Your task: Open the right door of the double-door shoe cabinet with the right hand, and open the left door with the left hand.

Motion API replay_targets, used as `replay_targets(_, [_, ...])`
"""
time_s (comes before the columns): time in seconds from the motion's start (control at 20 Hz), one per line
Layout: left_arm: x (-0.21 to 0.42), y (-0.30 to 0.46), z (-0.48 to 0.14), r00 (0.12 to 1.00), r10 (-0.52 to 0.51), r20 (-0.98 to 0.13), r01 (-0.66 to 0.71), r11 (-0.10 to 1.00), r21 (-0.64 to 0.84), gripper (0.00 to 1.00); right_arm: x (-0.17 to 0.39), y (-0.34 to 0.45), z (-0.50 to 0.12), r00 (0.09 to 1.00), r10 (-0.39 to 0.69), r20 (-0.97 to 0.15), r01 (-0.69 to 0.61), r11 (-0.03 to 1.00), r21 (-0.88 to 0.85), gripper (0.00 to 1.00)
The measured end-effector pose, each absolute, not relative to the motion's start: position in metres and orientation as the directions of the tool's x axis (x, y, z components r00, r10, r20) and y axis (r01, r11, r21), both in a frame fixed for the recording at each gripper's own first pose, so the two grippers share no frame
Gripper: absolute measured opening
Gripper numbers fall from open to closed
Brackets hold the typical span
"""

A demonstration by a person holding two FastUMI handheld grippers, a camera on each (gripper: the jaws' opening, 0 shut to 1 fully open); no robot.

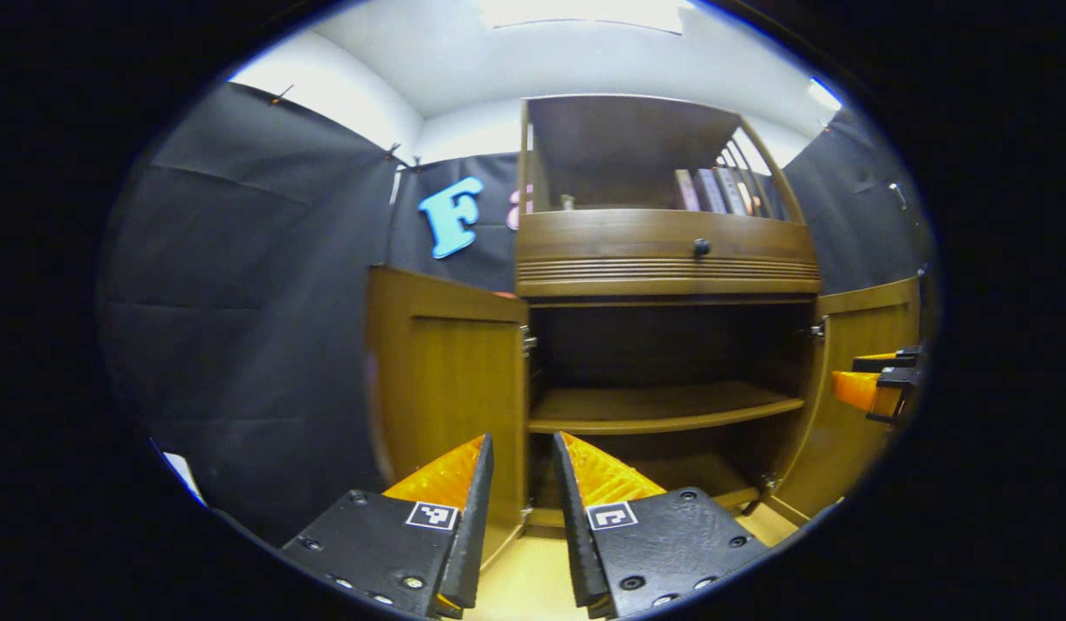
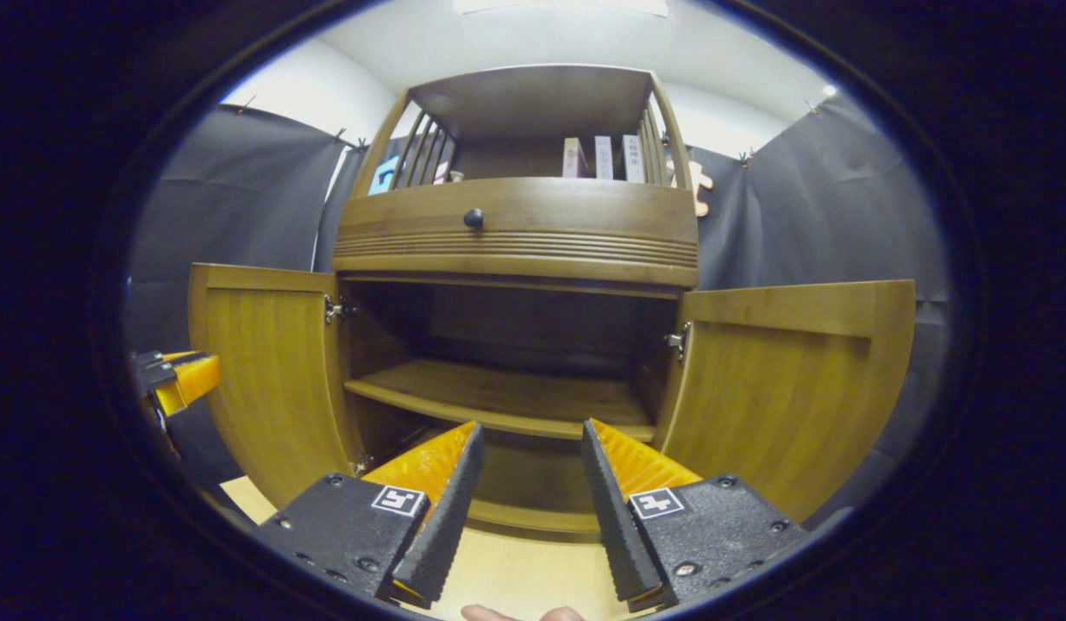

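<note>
Right gripper view: cabinet (image 2: 516,233) is seen head-on, with left door (image 2: 266,362) and right door (image 2: 792,379) both swung wide, so shelf (image 2: 498,397) is exposed and the task is judged done. Right gripper (image 2: 524,470) is held empty, jaws parted, centred before the opening and clear of both doors. Left gripper (image 1: 523,483) is likewise parted and empty, kept just beside the left door's edge, likely because that door is its own. Nothing is gripped.
</note>
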State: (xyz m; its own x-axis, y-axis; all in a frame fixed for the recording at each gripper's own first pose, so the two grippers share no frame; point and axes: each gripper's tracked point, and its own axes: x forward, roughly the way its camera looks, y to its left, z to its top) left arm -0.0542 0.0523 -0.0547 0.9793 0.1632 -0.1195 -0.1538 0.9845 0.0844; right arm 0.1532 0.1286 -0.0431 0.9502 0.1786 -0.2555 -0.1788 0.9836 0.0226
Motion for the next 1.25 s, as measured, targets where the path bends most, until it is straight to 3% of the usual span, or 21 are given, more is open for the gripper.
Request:
replay_targets(0.1, [-0.043, 0.025, -0.050, 0.987, 0.118, -0.109, -0.108, 0.990, 0.094, 0.59, 0.152, 0.123, -0.035, 0.957, 0.171, -0.235, -0.170, 0.985, 0.025, 0.72])
replay_targets(0.15, [-0.039, 0.013, -0.047, 0.990, 0.095, -0.103, -0.086, 0.992, 0.090, 0.63, 0.150, 0.120, -0.030, 0.961, 0.163, -0.223, -0.163, 0.987, 0.020, 0.78])
replay_targets(0.2, [-0.034, 0.003, -0.043, 0.992, 0.080, -0.096, -0.072, 0.994, 0.083, 0.71, 0.148, 0.116, -0.026, 0.964, 0.159, -0.211, -0.159, 0.987, 0.014, 0.73])
replay_targets(0.3, [-0.023, -0.017, -0.042, 0.995, 0.039, -0.096, -0.033, 0.998, 0.057, 0.87, 0.146, 0.107, -0.018, 0.972, 0.142, -0.187, -0.145, 0.989, 0.000, 0.79])
replay_targets(0.35, [-0.023, -0.026, -0.040, 0.995, 0.022, -0.097, -0.018, 0.999, 0.044, 0.84, 0.145, 0.104, -0.015, 0.974, 0.136, -0.179, -0.139, 0.990, -0.004, 0.77])
replay_targets(0.4, [-0.023, -0.031, -0.038, 0.995, 0.015, -0.098, -0.012, 0.999, 0.034, 0.93, 0.143, 0.101, -0.013, 0.976, 0.134, -0.174, -0.136, 0.991, -0.004, 0.77])
replay_targets(0.45, [-0.024, -0.033, -0.036, 0.995, 0.018, -0.097, -0.016, 0.999, 0.029, 0.88, 0.141, 0.099, -0.010, 0.976, 0.133, -0.172, -0.135, 0.991, -0.002, 0.77])
replay_targets(0.5, [-0.025, -0.034, -0.034, 0.994, 0.031, -0.100, -0.029, 0.999, 0.023, 0.89, 0.140, 0.096, -0.007, 0.977, 0.130, -0.167, -0.132, 0.991, 0.001, 0.78])
replay_targets(0.55, [-0.027, -0.035, -0.033, 0.994, 0.030, -0.104, -0.028, 1.000, 0.014, 0.99, 0.139, 0.093, -0.004, 0.979, 0.125, -0.164, -0.126, 0.992, 0.006, 0.77])
replay_targets(0.6, [-0.028, -0.036, -0.032, 0.994, 0.033, -0.108, -0.032, 0.999, 0.006, 0.82, 0.138, 0.091, -0.003, 0.979, 0.122, -0.163, -0.121, 0.993, 0.014, 0.80])
replay_targets(0.65, [-0.028, -0.038, -0.034, 0.993, 0.029, -0.117, -0.029, 1.000, 0.001, 1.00, 0.137, 0.089, -0.003, 0.979, 0.119, -0.166, -0.117, 0.993, 0.022, 0.80])
replay_targets(0.7, [-0.028, -0.038, -0.037, 0.992, 0.029, -0.124, -0.029, 1.000, 0.001, 0.95, 0.136, 0.086, -0.005, 0.978, 0.115, -0.172, -0.112, 0.993, 0.028, 0.78])
replay_targets(0.85, [-0.029, -0.036, -0.039, 0.990, 0.037, -0.137, -0.036, 0.999, 0.012, 0.95, 0.134, 0.077, -0.012, 0.977, 0.090, -0.195, -0.086, 0.996, 0.027, 0.78])
replay_targets(1.0, [-0.031, -0.030, -0.040, 0.988, 0.056, -0.143, -0.051, 0.998, 0.036, 0.95, 0.133, 0.079, -0.012, 0.974, 0.108, -0.201, -0.101, 0.994, 0.045, 0.92])
replay_targets(1.05, [-0.029, -0.031, -0.039, 0.989, 0.051, -0.141, -0.046, 0.998, 0.040, 0.95, 0.132, 0.082, -0.011, 0.973, 0.120, -0.198, -0.112, 0.992, 0.050, 0.88])
replay_targets(1.25, [-0.025, -0.032, -0.036, 0.992, 0.042, -0.120, -0.039, 0.999, 0.032, 0.95, 0.134, 0.086, -0.008, 0.971, 0.146, -0.187, -0.141, 0.989, 0.042, 0.90])
